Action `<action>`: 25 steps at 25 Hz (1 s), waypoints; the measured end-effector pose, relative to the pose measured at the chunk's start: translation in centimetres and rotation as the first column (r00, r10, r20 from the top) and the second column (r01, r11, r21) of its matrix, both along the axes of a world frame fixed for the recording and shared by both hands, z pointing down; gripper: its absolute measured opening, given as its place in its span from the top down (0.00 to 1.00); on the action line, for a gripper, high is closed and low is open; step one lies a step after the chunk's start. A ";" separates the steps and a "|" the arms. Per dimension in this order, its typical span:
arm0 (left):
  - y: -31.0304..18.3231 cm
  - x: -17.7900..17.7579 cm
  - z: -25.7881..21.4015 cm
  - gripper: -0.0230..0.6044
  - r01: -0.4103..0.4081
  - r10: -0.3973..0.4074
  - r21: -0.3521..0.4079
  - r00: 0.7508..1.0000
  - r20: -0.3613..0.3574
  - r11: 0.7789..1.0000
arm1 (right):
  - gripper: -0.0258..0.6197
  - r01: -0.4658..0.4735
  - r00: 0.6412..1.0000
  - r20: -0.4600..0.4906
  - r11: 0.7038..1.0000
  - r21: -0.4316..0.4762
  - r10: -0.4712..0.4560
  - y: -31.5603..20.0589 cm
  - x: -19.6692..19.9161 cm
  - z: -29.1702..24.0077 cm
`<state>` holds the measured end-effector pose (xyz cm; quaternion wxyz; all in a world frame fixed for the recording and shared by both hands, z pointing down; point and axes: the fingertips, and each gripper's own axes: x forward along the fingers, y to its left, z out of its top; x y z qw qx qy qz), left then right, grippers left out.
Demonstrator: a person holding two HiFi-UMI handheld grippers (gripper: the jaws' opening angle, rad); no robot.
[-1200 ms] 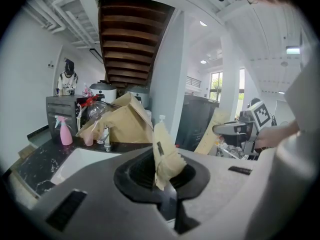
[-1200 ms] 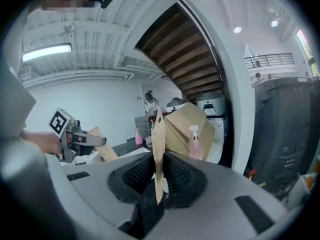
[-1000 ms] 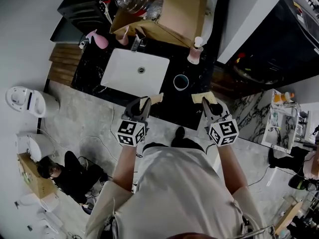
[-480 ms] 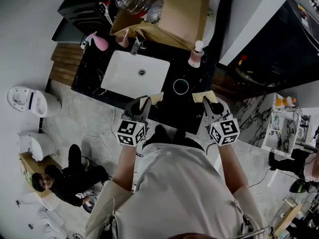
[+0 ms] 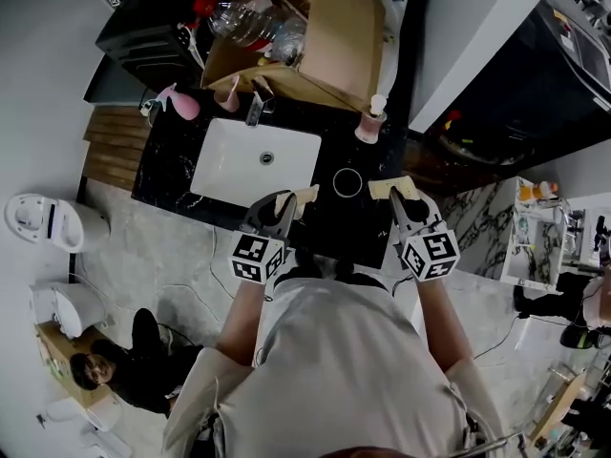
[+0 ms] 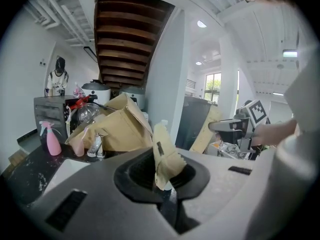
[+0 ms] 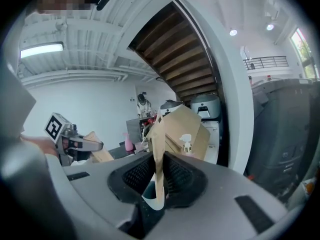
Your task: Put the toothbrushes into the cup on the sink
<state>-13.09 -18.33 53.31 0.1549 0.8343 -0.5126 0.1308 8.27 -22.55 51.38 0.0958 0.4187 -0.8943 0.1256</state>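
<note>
- Holding one tan paper-wrapped toothbrush [image 6: 164, 151], the left gripper [image 6: 162, 173] has its jaws clamped on the packet's lower end. Most of its length stands up and forward past the jaw tips, free to go into a cup first.
- The right gripper [image 7: 156, 178] grips a second tan paper-wrapped toothbrush [image 7: 158, 149] the same way. Its jaws pinch the thin sleeve edge-on, with the curled bottom end hanging just behind them.
- From the head view, both packets [image 5: 304, 195] [image 5: 387, 188] point ahead of the jaws and out over the black marbled bench [image 5: 162, 156].
- The dark round cup with a pale rim [image 5: 347, 181] stands on the bench ahead of the jaws and between the two grippers [image 5: 280, 210] [image 5: 401, 203]. It is just beside the white rectangular sink basin [image 5: 215, 134].
- Neither toothbrush is over the cup's mouth yet. Each probably needs tipping downward so that its free end enters first, one gripper at a time to avoid a clash.
</note>
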 end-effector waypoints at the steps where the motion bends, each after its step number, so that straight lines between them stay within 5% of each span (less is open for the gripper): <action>1: -0.2 -0.1 0.1 0.91 -0.004 0.004 0.000 1.000 -0.003 1.000 | 0.85 -0.001 1.000 0.002 1.000 0.001 0.001 -0.2 -0.3 -0.2; 9: -0.1 -2.5 1.0 0.91 0.019 -0.020 -0.025 1.000 -0.022 0.999 | 0.85 0.030 0.999 0.027 0.998 -0.052 -0.029 -2.3 -3.7 1.6; 25: 3.0 -6.4 3.1 0.91 0.137 -0.138 -0.094 0.990 -0.008 0.986 | 0.85 0.052 0.990 -0.119 0.982 -0.179 -0.074 -3.3 -7.1 13.2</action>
